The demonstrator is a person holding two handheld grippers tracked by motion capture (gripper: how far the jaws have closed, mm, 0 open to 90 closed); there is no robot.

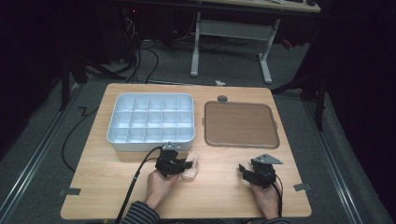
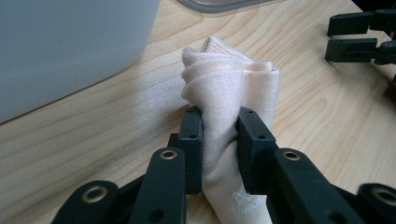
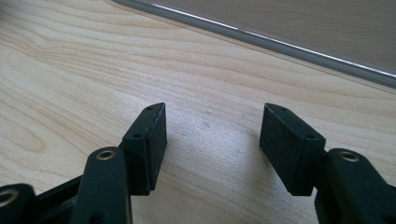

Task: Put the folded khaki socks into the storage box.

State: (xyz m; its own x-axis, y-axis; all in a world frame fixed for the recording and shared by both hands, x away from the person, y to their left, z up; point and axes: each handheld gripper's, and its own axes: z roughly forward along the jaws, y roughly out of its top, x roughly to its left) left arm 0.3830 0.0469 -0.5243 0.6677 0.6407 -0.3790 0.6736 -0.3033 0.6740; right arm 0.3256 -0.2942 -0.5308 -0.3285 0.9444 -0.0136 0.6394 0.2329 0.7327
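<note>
Cloth (image 2: 231, 88): pale, bunched, on the table (image 1: 93, 186) just near of the organizer, at the near middle.
Left gripper (image 2: 219, 128): clamped on the cloth.
Right gripper (image 3: 212, 135): jaws apart, nothing between them, well right of the cloth.
Organizer (image 1: 152, 119): grey, far left.
Tray (image 1: 240, 123): brown, far right.

compartment box (image 1: 152, 122) ahead, bare table (image 1: 224, 186) between

Room: I see it dark beyond the desk (image 1: 93, 196) | floor: grey carpet (image 1: 42, 140), black cables (image 1: 140, 60) trailing | behind the far edge: white-legged table (image 1: 233, 32) | light: falls on the desktop only.
</note>
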